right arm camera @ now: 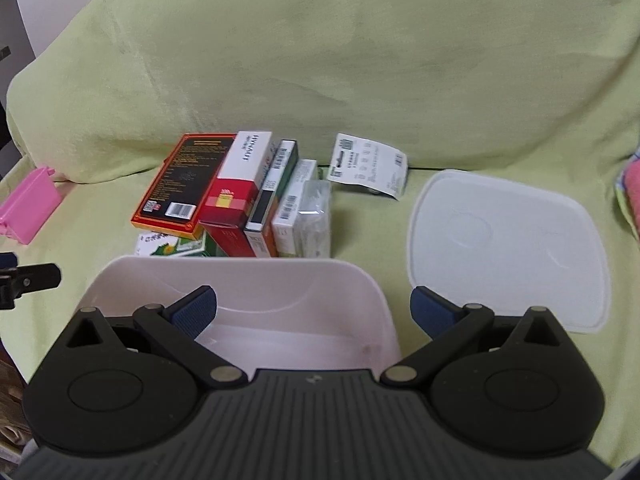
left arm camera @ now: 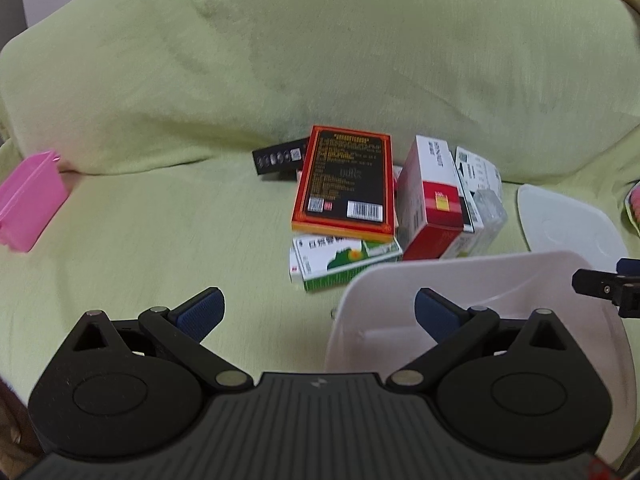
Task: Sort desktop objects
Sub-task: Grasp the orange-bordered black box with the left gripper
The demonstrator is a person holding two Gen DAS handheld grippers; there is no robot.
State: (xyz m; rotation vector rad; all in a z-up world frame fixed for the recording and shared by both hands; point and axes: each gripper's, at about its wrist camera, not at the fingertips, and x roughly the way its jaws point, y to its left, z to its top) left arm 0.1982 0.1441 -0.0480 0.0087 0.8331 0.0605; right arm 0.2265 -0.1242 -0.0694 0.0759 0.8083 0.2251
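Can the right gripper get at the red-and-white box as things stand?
Probably yes: the right gripper is open and empty, and the red-and-white box lies atop the pile, top exposed. The white tub sits between, so it must reach over.

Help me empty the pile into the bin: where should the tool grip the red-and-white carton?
Grip the red-and-white upright carton across its two broad faces near the white top end, coming from above. It leans on edge between the black-and-orange flat box and the slimmer cartons, so probably only its top is free.
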